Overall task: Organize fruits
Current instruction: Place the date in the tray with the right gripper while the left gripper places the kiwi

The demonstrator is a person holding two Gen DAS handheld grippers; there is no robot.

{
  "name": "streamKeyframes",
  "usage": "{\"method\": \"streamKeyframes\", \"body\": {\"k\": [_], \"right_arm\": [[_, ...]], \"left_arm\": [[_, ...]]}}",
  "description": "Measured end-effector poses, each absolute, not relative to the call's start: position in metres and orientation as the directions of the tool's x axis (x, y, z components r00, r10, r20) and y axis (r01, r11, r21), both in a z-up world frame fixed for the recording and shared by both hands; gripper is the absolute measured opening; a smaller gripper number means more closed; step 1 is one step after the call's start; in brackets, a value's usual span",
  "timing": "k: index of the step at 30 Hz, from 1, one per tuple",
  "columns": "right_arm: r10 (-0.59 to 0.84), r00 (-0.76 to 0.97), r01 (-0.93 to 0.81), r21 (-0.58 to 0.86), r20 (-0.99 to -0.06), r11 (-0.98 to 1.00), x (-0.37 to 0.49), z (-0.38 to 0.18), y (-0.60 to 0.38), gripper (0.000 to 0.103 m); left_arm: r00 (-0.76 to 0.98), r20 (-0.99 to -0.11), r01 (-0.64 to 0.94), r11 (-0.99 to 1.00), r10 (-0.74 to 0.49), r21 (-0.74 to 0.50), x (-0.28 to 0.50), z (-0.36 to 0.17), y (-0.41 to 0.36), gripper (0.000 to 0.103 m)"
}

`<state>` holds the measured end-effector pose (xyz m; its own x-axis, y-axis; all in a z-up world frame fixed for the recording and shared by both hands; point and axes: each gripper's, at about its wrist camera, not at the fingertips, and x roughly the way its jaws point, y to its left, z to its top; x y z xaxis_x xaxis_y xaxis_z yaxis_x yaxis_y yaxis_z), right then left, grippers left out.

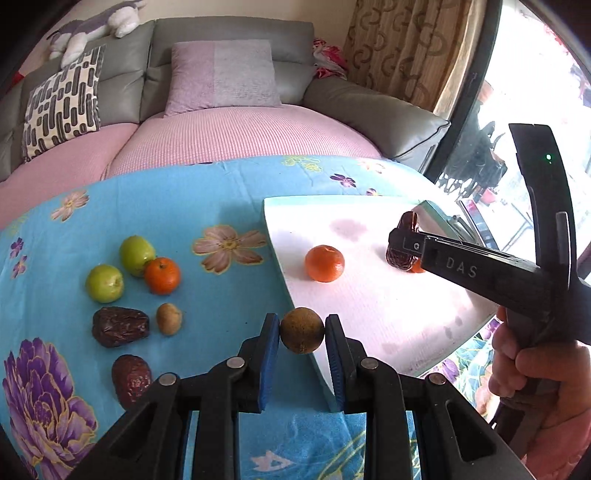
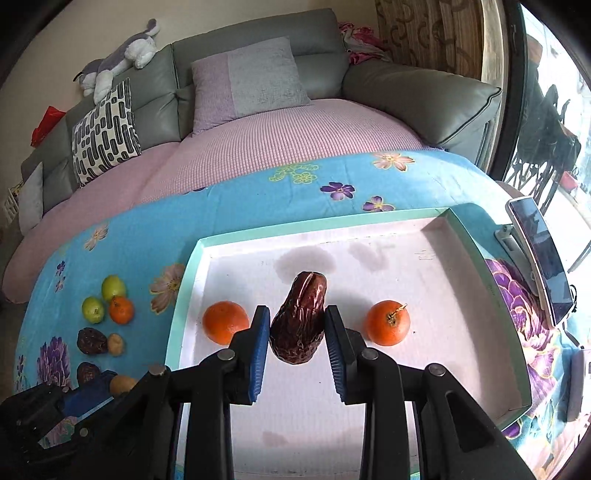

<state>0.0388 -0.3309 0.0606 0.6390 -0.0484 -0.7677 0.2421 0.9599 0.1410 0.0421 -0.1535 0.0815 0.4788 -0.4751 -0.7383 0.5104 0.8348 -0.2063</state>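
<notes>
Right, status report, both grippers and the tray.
Left gripper shut on brown round fruit. Right gripper shut on date over tray, between two oranges. Nothing blocking.

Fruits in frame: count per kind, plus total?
Oranges: 3
Green fruits: 2
Dried dates: 3
Small brown round fruits: 2
Total: 10

Both wrist views close above table, facing the sofa (image 1: 229,33), sharing the tray (image 2: 369,218)
</notes>
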Motion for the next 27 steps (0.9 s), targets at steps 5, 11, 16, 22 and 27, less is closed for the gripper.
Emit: {"method": "streamKeyframes", "body": {"k": [5,11,16,22,27], "right_arm": [[-0.043,0.61,0.25,0.141,-0.791,0.958,0.038,0.051,-0.341,0.032],[-0.032,0.568,0.266,0.147,-0.822,0.953,0.042,0.037,-0.347,0.032],[-0.032,0.547,0.269,0.14,-0.836,0.953,0.042,0.031,-0.349,0.032],[-0.033,0.547,0.268,0.138,-0.837,0.954,0.043,0.031,-0.349,0.032],[-0.029,0.543,0.271,0.143,-0.839,0.952,0.043,0.029,-0.35,0.048]], "left_arm": [[0.47,-0.749,0.565,0.811,-0.466,-0.15,0.043,0.076,-0.183,0.027],[0.427,-0.791,0.586,0.8,-0.438,-0.126,0.048,0.052,-0.2,0.027],[0.419,-0.801,0.594,0.796,-0.428,-0.115,0.049,0.044,-0.205,0.027],[0.407,-0.808,0.602,0.79,-0.426,-0.113,0.047,0.042,-0.207,0.028],[0.402,-0.812,0.602,0.79,-0.423,-0.114,0.047,0.043,-0.207,0.029]]}}
